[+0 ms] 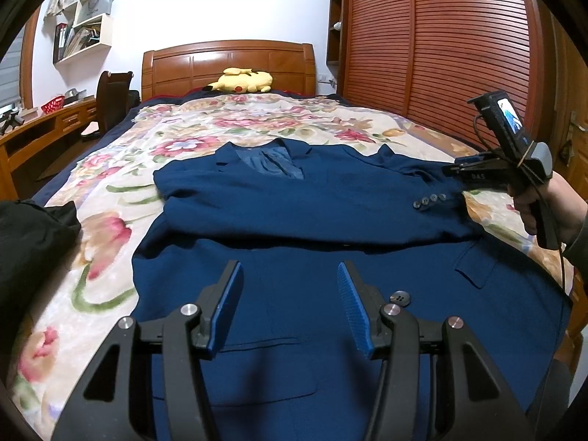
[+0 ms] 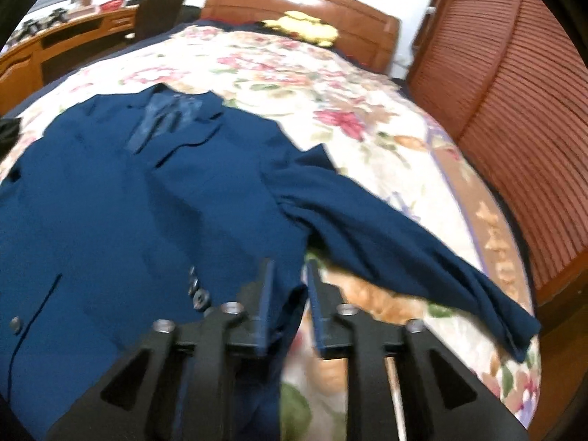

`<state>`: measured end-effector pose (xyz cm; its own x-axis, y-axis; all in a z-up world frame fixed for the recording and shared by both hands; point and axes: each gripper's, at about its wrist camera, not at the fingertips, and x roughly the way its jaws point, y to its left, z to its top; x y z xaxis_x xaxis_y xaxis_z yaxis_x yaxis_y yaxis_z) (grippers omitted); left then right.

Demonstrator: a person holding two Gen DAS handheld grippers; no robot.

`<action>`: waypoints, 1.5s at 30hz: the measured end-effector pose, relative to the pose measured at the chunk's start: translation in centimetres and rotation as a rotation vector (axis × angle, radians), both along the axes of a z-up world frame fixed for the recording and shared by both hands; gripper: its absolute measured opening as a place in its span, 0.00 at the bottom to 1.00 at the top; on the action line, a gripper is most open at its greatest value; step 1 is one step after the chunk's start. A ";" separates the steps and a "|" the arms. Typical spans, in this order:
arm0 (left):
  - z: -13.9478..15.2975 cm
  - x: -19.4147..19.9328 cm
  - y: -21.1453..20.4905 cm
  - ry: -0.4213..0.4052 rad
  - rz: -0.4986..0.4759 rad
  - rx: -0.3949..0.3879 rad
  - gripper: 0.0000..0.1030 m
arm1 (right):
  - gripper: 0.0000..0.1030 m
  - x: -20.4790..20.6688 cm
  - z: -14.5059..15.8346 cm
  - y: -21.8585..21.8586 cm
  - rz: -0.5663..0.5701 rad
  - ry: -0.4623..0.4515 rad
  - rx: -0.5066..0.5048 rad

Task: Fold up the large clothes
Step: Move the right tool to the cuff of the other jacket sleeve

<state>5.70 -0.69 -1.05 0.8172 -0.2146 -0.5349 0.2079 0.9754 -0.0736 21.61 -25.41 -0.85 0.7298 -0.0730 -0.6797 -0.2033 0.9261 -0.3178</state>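
One floral bedspread (image 1: 191, 136), wooden headboard (image 1: 228, 62), slatted wardrobe (image 1: 459, 44)

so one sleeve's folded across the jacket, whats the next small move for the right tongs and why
Probably swing the right tongs over to the far sleeve and grip near its cuff. That sleeve lies stretched out over the floral bedspread, while the other sleeve already lies across the jacket's chest. The tongs stand apart with nothing clearly held, so they look free to take it.

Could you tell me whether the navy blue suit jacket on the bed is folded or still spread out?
Partly folded: on the navy blue suit jacket, one sleeve lies across its chest, while the other sleeve extends over the floral bedspread.
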 end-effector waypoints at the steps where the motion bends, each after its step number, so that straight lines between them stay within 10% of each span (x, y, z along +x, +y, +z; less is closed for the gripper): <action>1: 0.0 0.0 0.0 0.000 -0.001 -0.002 0.51 | 0.37 -0.1 0.1 0.0 0.004 -0.007 0.012; 18: 0.3 0.3 -0.7 -0.008 -0.005 -0.012 0.51 | 0.47 0.6 -6.4 1.0 0.101 0.187 0.065; 29: 0.6 1.1 -2.5 -0.029 -0.036 -0.018 0.51 | 0.56 -0.9 -5.2 -0.8 0.100 0.162 0.117; 45: 0.9 1.4 -3.4 -0.058 -0.050 -0.012 0.51 | 0.56 -3.1 -2.2 -20.4 -0.262 0.010 0.085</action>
